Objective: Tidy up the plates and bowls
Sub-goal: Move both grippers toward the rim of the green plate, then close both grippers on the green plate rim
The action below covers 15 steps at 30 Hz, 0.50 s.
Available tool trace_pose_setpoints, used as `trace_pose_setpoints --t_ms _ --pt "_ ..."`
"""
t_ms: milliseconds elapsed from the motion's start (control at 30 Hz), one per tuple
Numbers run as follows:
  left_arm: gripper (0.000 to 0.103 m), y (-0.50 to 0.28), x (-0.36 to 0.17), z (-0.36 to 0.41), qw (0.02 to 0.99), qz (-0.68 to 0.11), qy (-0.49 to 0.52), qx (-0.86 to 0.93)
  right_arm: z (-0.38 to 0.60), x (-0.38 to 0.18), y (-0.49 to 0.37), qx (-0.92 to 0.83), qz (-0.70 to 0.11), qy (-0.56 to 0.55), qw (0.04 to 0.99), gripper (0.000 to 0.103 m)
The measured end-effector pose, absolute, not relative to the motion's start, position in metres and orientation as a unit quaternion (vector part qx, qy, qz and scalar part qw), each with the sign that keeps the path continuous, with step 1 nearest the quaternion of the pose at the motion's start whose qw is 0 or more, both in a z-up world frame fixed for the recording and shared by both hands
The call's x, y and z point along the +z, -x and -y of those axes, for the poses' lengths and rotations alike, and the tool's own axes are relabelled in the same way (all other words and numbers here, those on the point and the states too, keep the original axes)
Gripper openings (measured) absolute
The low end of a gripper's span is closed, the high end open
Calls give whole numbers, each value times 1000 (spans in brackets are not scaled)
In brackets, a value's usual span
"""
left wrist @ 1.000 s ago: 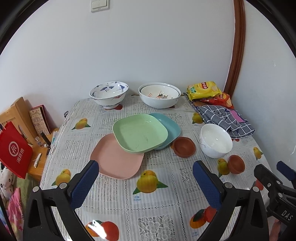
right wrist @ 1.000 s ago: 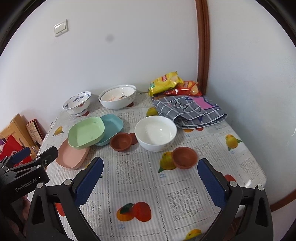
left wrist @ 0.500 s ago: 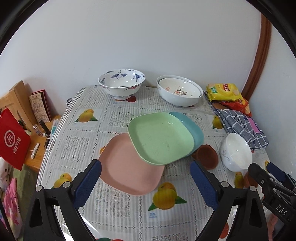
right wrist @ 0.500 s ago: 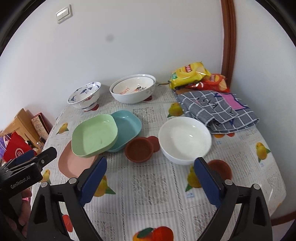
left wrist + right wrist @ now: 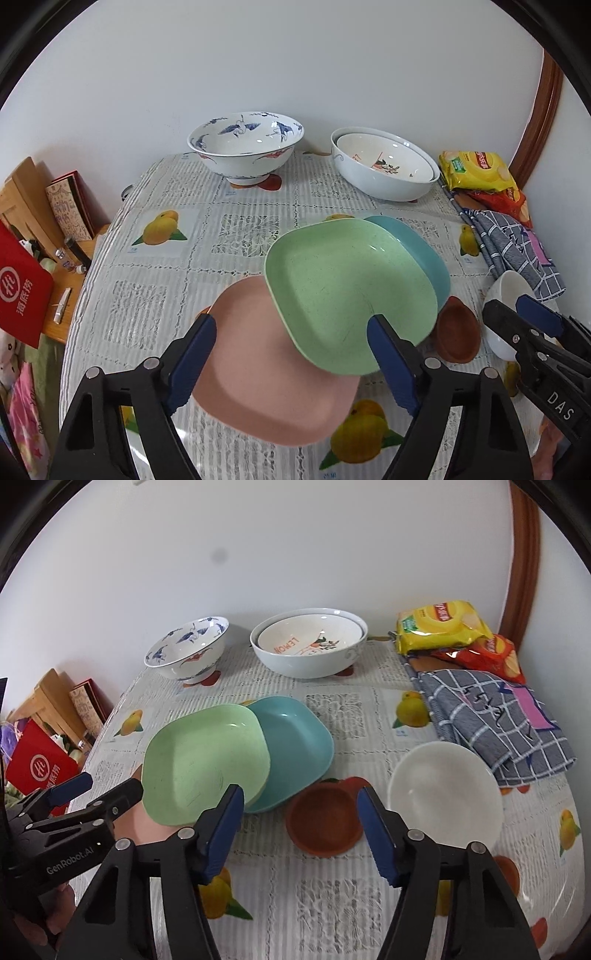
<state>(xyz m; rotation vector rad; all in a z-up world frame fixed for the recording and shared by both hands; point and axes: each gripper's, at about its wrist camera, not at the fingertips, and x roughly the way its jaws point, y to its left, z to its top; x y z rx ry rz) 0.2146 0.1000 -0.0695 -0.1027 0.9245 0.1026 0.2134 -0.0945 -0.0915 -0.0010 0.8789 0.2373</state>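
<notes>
Left gripper (image 5: pixel 291 347), fingers spread and empty, hangs over pink plate (image 5: pixel 266 365) mid-worktop (image 5: pixel 155 306); green plate (image 5: pixel 347 288) overlaps it and teal plate (image 5: pixel 417 247). Right gripper (image 5: pixel 300 821), fingers apart, frames apparently empty brown saucer (image 5: pixel 323 821) beside white bowl (image 5: pixel 445 794).

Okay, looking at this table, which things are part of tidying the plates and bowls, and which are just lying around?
Part of the job: green plate, teal plate, pink plate, blue-patterned bowl, nested white bowls, plain white bowl, brown dish.

Just lying about: yellow snack bag, red snack bag, checked cloth, red box.
</notes>
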Motion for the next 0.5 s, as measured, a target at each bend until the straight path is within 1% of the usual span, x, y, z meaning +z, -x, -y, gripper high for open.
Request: trace_pose_setpoints --t_ms 67,133,200,267,367,400,500 --pt "81 -223 -73 -100 892 -447 47 46 90 -96 -221 121 -429 -4 895 61" --pt "73 -233 -78 -101 891 -450 46 41 84 -101 -231 129 -433 -8 892 57" --pt "69 -242 -84 -103 888 -456 50 39 78 -107 -240 130 -439 -4 889 53" --pt "69 -250 -90 -106 885 -461 55 35 73 -113 -247 131 -443 -1 887 51" --pt "65 -261 -97 -110 881 -467 60 33 67 -120 -258 137 -448 -3 883 49" --pt "63 -264 -100 -112 880 -469 62 32 64 -123 -262 137 -451 -4 882 46" --pt "55 -270 -106 -115 877 -476 64 28 59 -130 -270 138 -456 -4 879 44"
